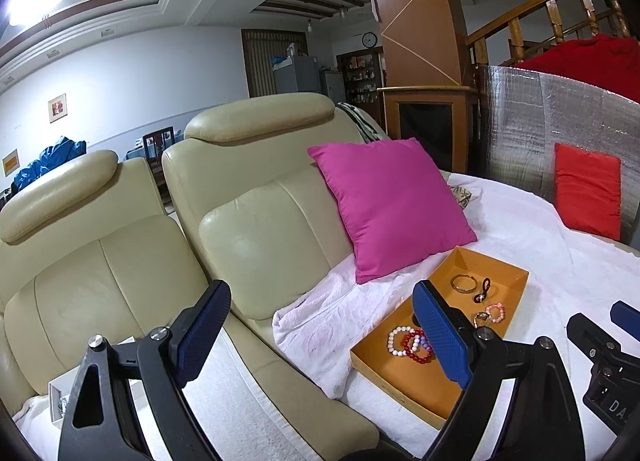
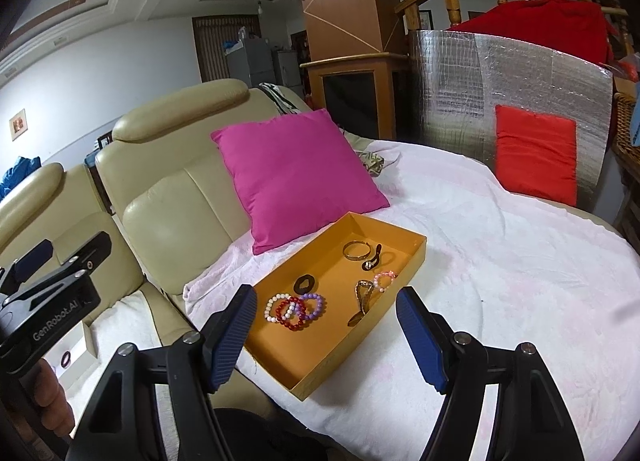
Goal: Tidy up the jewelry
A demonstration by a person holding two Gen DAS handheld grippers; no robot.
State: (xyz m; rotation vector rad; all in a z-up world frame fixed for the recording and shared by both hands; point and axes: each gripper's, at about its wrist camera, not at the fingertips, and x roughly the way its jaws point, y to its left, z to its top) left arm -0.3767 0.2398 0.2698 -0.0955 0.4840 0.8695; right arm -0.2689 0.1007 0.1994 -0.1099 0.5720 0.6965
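An orange tray [image 2: 400, 261] [image 1: 516, 289] lies on the white blanket. In it are white, red and purple bead bracelets [image 2: 294, 307] [image 1: 410, 343], a gold bangle [image 2: 357, 249] [image 1: 464, 283], a black ring [image 2: 305, 283], a pink bead bracelet [image 2: 385, 281] [image 1: 496, 311], a gold watch [image 2: 362, 299] and a black clasp piece [image 2: 372, 261]. My left gripper [image 1: 324, 337] is open and empty, held above the sofa seat left of the tray. My right gripper [image 2: 326, 335] is open and empty, over the tray's near end.
A magenta cushion [image 2: 296, 177] leans on the beige leather sofa [image 1: 256, 229] behind the tray. A red cushion [image 2: 536, 153] stands against a silver foil panel [image 2: 460, 93]. A white box [image 2: 76, 349] with a dark ring lies on the left seat.
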